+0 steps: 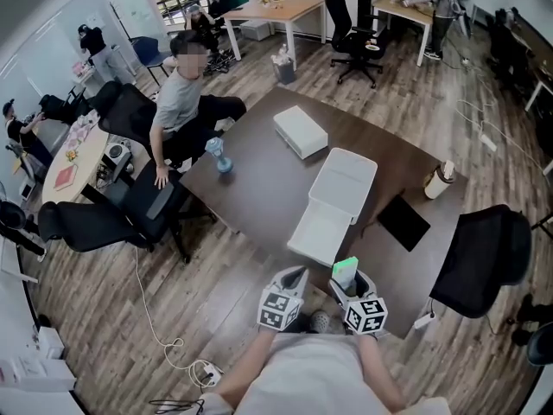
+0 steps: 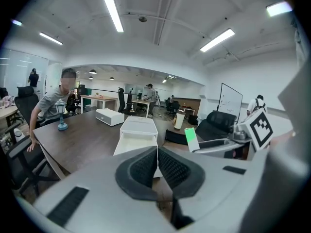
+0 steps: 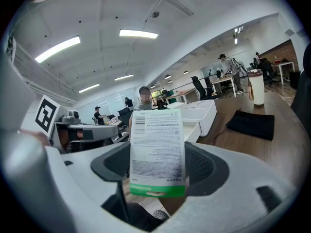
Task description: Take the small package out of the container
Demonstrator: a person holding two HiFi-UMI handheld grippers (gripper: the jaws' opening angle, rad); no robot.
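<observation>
The right tongs (image 3: 158, 168) are clamped on the small package (image 3: 157, 147), a flat white packet with fine print and a green strip along its lower edge; the dark ribbed pads press on its two side edges and it stands upright between them; the left tongs (image 2: 157, 165) are closed pad to pad with nothing in them; in the head view both sit side by side close to the person's body, off the near edge of the worktop (image 1: 259, 184), with the packet's green end poking up above the right pair. Just beyond them on the worktop lies the container (image 1: 344, 180), a white box whose drawer is drawn out toward the person; from here the drawer looks bare, though its far corners are not fully shown. So the package is clear of the container, up in the air and well back from the drawer; by my reading the taking-out itself is as good as done, and what is left is to put the packet down; that would call for carrying it forward over a bare stretch of the worktop, lowering it, and only then parting the right tongs; the grip is on thin edges, so a tilt could let it slip. Further out stand a second white box (image 1: 300, 130), a small blue lantern (image 1: 220, 156), a black pad (image 1: 403, 221) and a pale cup (image 1: 441, 181); a seated person (image 1: 180, 98) leans at the far side.
</observation>
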